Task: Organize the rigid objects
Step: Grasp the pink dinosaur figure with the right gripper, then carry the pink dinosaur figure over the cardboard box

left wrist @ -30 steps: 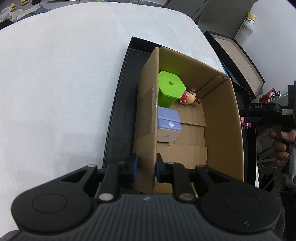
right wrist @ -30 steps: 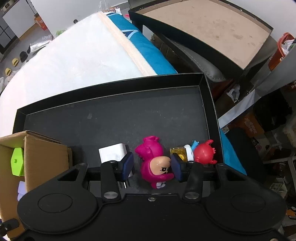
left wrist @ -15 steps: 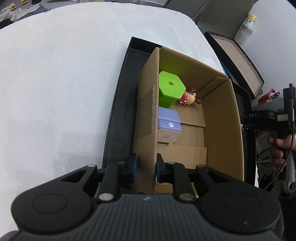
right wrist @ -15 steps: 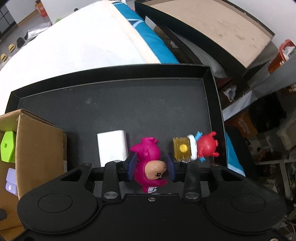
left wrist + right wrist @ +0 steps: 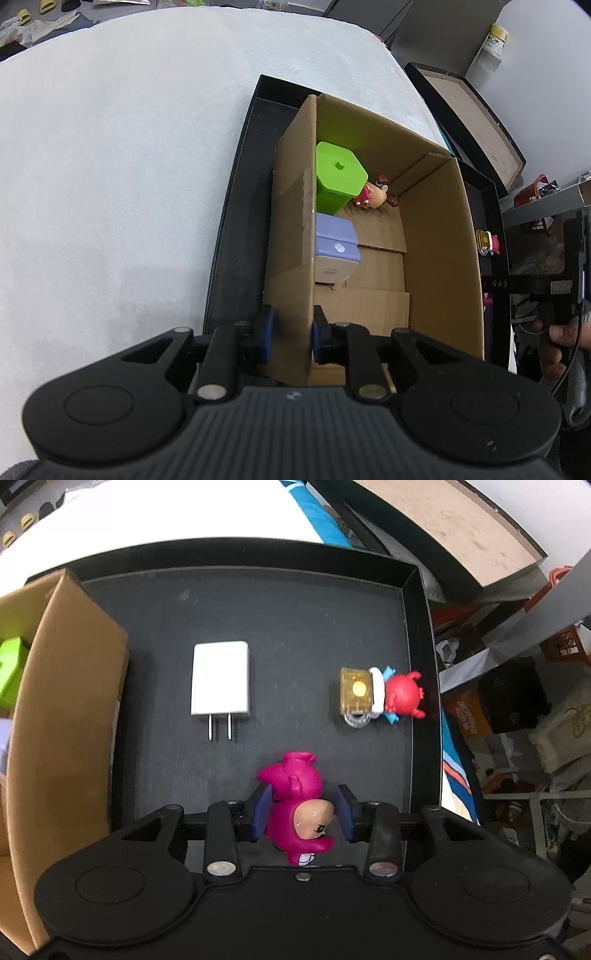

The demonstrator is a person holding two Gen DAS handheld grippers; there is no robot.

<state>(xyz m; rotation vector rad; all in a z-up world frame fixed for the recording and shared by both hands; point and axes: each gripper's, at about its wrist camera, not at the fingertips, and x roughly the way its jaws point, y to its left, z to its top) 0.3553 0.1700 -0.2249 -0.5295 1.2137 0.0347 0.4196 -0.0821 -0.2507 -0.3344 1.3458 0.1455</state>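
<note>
My right tool (image 5: 303, 814) was clamped on the pink figurine (image 5: 297, 805), pads squeezing its body just behind the head, above the black tray (image 5: 421, 635). Hard, glossy plastic and light, I judged; rounded sides could slip, so the broad torso seemed the safest hold. My left tool (image 5: 290, 334) was pinched on the near wall of the cardboard box (image 5: 439, 258), steadying it. A white charger (image 5: 220, 681) and a red figurine (image 5: 400, 694) lay on the tray, well apart.

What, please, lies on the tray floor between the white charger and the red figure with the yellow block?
Nothing: in the right wrist view, the black tray floor between the white charger and the red figure with the yellow block is bare.
</note>
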